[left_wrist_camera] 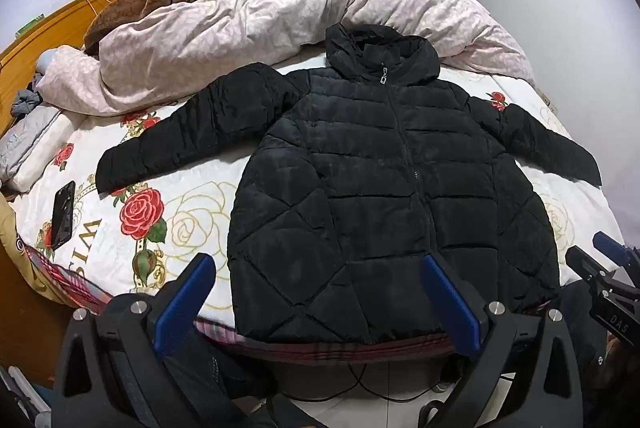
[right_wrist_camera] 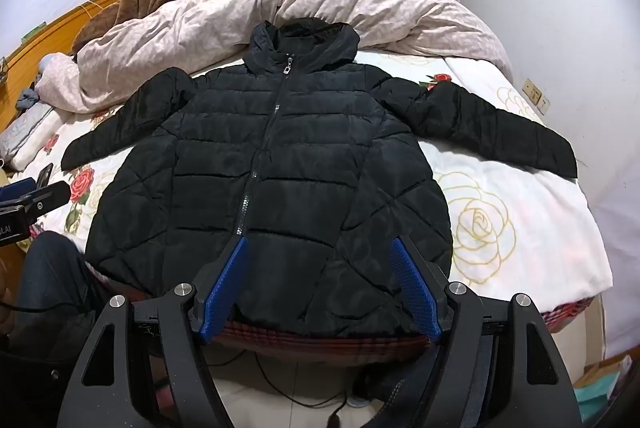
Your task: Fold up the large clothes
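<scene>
Left wrist view: one black quilted puffer jacket (left_wrist_camera: 384, 179) lies flat on one rose-printed bed (left_wrist_camera: 192, 211); both grippers' blue ribbed fingers (left_wrist_camera: 450, 302) are spread, pinching nothing.

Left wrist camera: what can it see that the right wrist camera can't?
Only the left wrist view shows the whole black phone lying flat on the rose sheet. Only the right wrist view shows the wall socket beside the bed and a teal box on the floor. Both show the black puffer jacket spread flat, zipped, sleeves out, the pink quilt, and both open tools, left tool and right tool, empty.
</scene>
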Available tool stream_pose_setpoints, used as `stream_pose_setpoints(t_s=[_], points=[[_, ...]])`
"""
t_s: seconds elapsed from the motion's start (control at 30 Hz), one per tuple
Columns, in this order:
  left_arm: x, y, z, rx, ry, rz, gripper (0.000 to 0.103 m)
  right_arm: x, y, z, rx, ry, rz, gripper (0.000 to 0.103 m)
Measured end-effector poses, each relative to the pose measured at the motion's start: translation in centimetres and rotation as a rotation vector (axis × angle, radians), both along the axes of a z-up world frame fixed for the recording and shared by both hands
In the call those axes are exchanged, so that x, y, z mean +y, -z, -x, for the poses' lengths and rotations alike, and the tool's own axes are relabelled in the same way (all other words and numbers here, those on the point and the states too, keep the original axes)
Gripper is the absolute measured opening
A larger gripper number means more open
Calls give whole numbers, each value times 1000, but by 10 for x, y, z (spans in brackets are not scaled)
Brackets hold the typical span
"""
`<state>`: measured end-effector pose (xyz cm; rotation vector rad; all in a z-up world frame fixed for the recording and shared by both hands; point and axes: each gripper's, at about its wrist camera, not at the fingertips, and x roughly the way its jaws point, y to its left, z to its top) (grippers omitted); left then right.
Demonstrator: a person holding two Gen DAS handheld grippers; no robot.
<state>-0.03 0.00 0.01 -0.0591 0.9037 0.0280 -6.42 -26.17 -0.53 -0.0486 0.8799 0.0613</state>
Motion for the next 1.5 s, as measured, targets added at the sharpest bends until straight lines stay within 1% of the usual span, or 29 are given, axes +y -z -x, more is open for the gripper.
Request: stream_pose_setpoints(t_s=[0.17, 0.2, 0.3, 0.33, 0.7, 0.93, 1.5], points=[[0, 0, 2, 5, 0, -1, 103, 0, 1, 0, 2, -1, 1, 73], [4, 6, 5, 7, -1, -1, 103, 0, 1, 0, 3, -1, 0, 73], [6, 8, 10, 4, 2, -1, 103, 0, 2, -1, 6, -1, -3, 73], [4, 6, 2, 18, -3, -1, 103, 0, 2, 0, 6, -2, -2, 73], [5, 9, 3, 26, -3, -1, 103, -1, 4, 0, 11, -1, -5, 73], [2, 15, 4, 31, 2, -9, 103, -2, 4, 0, 14, 0, -7, 73], [-3, 11, 4, 38, 7, -14, 103, -3, 5, 1, 15, 0, -7, 73]])
